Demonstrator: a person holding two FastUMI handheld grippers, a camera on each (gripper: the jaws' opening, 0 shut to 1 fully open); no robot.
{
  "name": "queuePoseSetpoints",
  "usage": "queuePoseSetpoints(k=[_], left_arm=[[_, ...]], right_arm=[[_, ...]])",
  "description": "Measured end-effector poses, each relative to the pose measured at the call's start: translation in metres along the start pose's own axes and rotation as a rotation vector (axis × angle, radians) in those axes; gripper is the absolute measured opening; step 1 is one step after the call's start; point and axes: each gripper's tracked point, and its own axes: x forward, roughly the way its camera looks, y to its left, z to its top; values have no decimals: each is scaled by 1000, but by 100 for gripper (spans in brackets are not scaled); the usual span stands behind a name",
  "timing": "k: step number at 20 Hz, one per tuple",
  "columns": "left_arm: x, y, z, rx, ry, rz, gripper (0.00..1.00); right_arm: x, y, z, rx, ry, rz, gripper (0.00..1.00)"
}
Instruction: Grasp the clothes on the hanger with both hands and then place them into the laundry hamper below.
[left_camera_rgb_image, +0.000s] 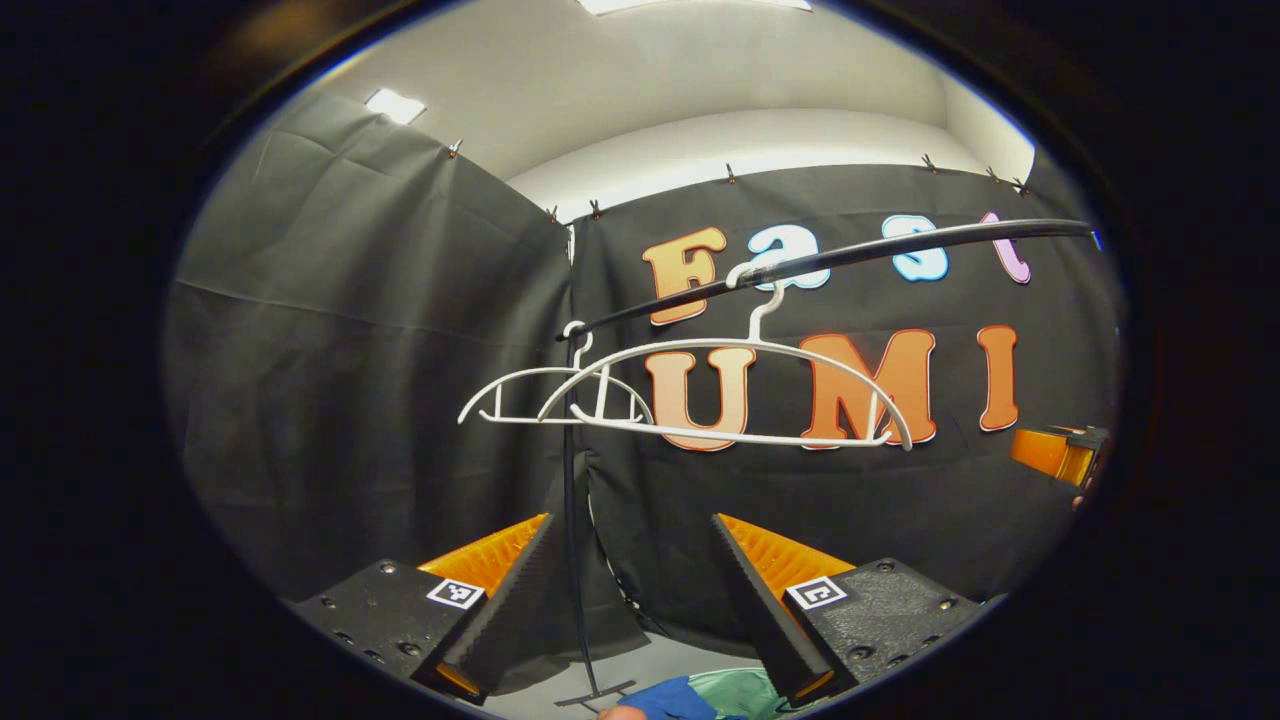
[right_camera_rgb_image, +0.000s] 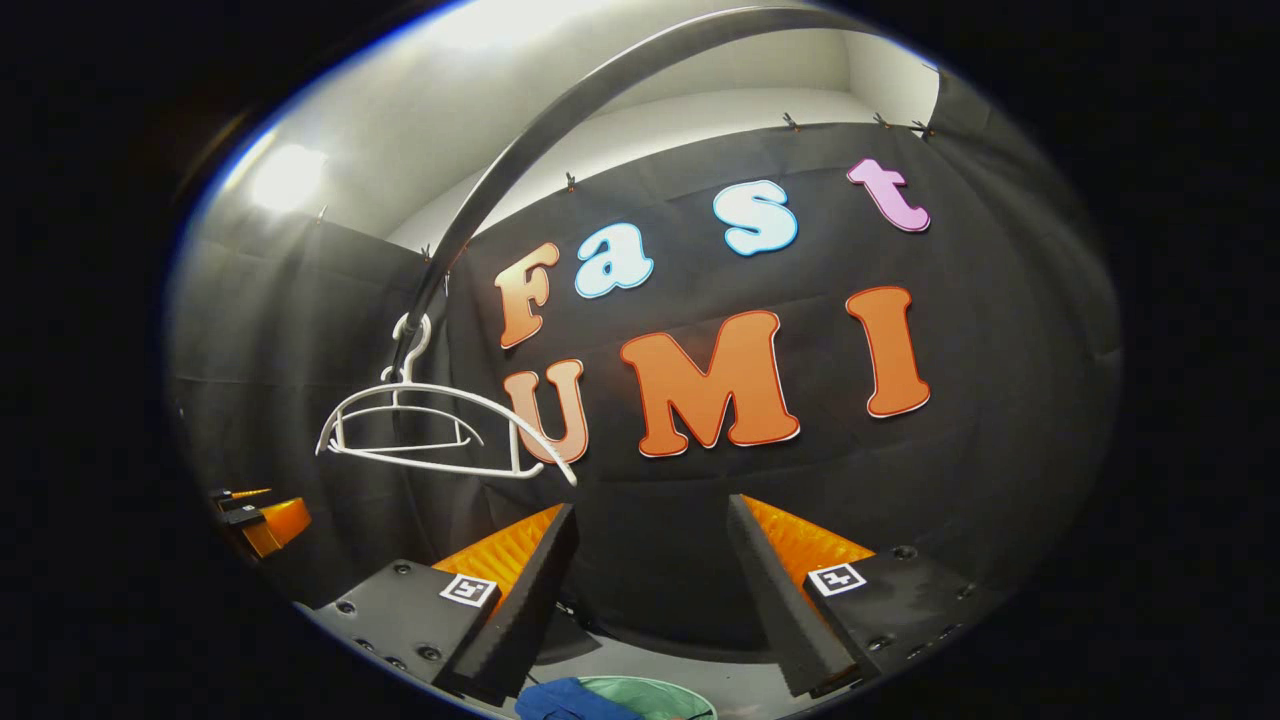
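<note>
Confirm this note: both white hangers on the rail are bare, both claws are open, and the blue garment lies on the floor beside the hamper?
Wrong on one count: the right gripper view shows the blue garment draped over the green hamper's rim, not on the floor. The rest stands.

Hamper (right_camera_rgb_image: 650, 692) and blue garment (right_camera_rgb_image: 570, 700) cut off at bottom edge; other gripper (left_camera_rgb_image: 1060, 452) clipped at the rim, jaw state unreadable.
</note>
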Motion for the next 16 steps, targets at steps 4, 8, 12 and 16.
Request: queuePoseSetpoints(k=[4,8,12,16], left_arm=[[1,0,-1,-2,5,-2,92],[1,0,-1,-3,4,-3,92],[2,0,-1,0,2,-2,95],[2,0,-1,-1,-1,-1,92]], right_arm=[[1,3,-3,-4,4,5,98],[0,2,-2,-7,4,3,98],[1,4,-4,-5,5,5,98],[-1,5,-4,-5,5,8,98]])
